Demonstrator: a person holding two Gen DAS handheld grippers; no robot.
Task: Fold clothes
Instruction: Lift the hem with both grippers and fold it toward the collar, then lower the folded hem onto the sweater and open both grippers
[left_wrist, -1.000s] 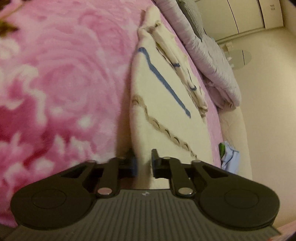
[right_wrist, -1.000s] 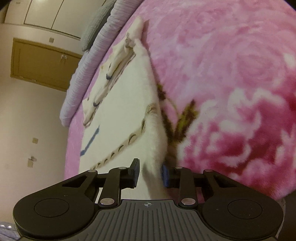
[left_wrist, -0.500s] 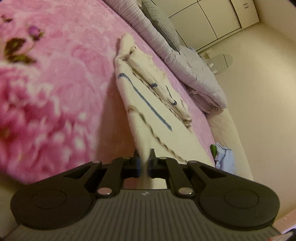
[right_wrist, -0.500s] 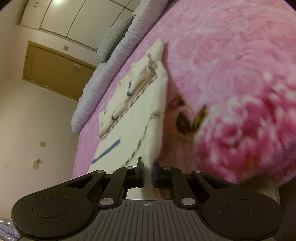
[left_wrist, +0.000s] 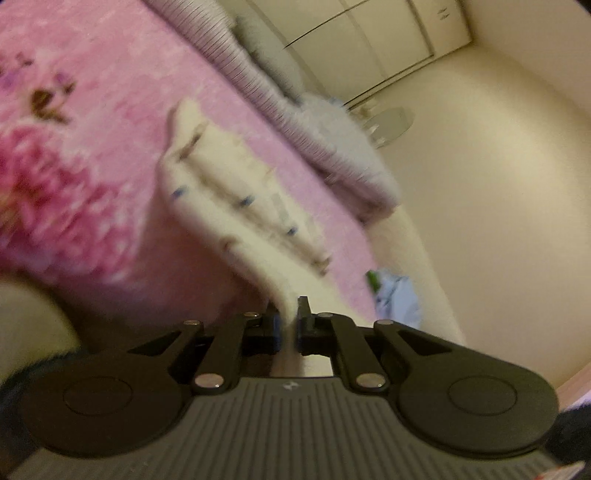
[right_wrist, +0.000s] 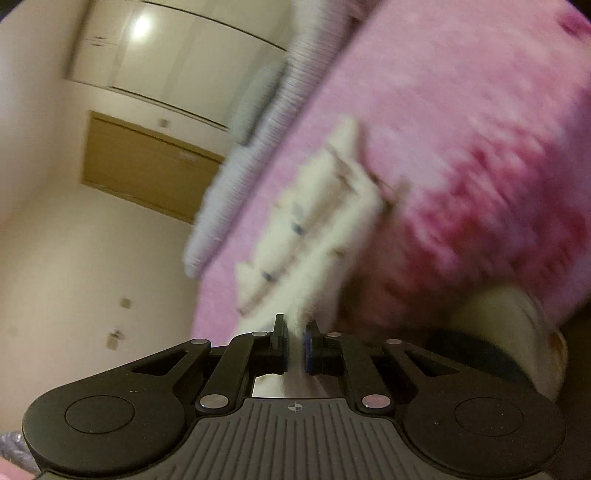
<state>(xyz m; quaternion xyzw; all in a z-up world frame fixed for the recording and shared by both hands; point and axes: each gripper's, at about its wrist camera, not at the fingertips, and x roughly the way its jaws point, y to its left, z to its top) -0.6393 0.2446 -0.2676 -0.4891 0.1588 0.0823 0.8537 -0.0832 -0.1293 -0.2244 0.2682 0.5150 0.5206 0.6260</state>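
With the left gripper and right gripper each clenched on a near corner of the cream garment, mid-frame on the pink blanket, level, matched hands should fold it squarely.

I see a cream garment with brown trim and blue marks, blurred, its far end on a pink floral blanket, its near edge lifted.
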